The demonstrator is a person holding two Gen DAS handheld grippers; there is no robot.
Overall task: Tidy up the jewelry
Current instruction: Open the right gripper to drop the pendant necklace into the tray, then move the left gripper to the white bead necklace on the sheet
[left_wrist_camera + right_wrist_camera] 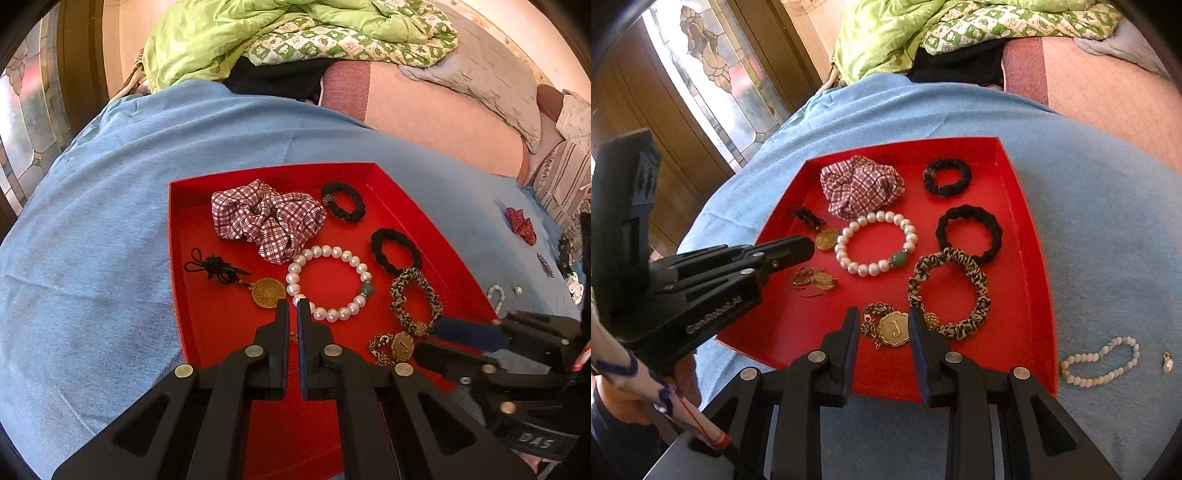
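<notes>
A red tray (177,236) (1030,229) on a blue cloth holds a plaid scrunchie (266,218) (860,186), a pearl bracelet (328,282) (875,242), two black hair ties (343,201) (395,251), a leopard scrunchie (949,295), a coin pendant on black cord (267,291) and a gold "J" charm chain (894,328). My left gripper (293,306) is shut and empty over the tray, tips between the coin pendant and the pearls; it shows in the right wrist view (807,247). My right gripper (882,317) is open around the "J" charm.
Outside the tray on the cloth (1108,221) lie a small white bead bracelet (1100,363), a pearl earring (1167,363) and a red bow (521,223). A gold chain with a coin (816,280) lies inside the tray. Green bedding (295,33) is piled behind. A glass door (713,74) stands left.
</notes>
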